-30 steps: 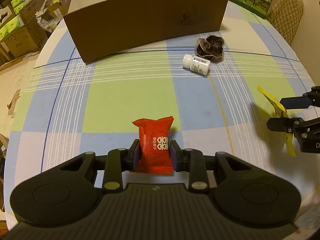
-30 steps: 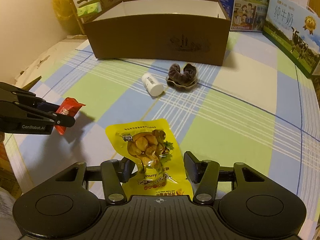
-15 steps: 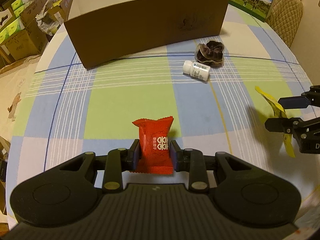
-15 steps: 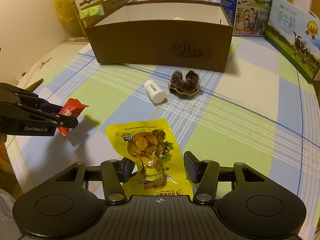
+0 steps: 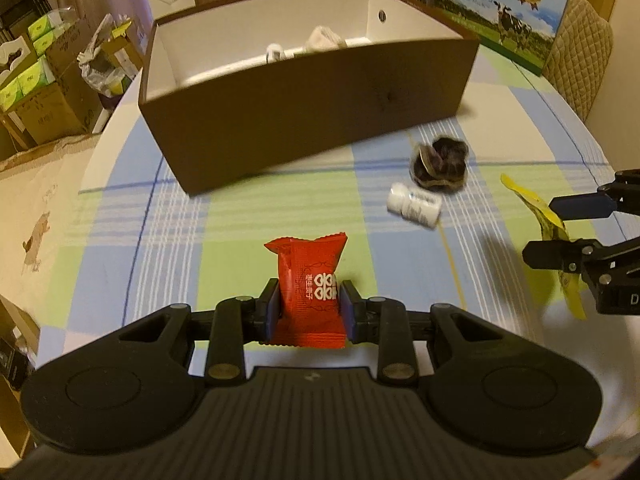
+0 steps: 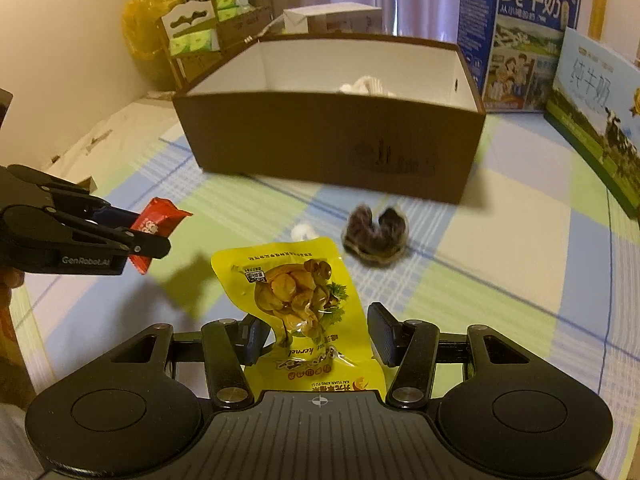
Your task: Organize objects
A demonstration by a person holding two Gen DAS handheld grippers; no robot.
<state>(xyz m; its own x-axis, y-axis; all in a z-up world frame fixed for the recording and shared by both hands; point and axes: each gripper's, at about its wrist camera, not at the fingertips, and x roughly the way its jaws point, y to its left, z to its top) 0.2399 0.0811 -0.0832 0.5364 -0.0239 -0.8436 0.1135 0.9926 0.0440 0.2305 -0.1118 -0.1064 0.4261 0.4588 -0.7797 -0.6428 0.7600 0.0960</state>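
Apparently upright, red packet (image 5: 310, 284) points lengthwise toward brown box (image 5: 304, 92).

The black left hand-held gripper (image 6: 154, 246), at nine o'clock in the right wrist view, carries "GenRobot.AI". The blue milk carton (image 6: 520, 36) at one o'clock reads "纯牛奶". The yellow snack pouch (image 6: 304, 304) at six o'clock shows "KAI YUAN XING FU LI", upside down.
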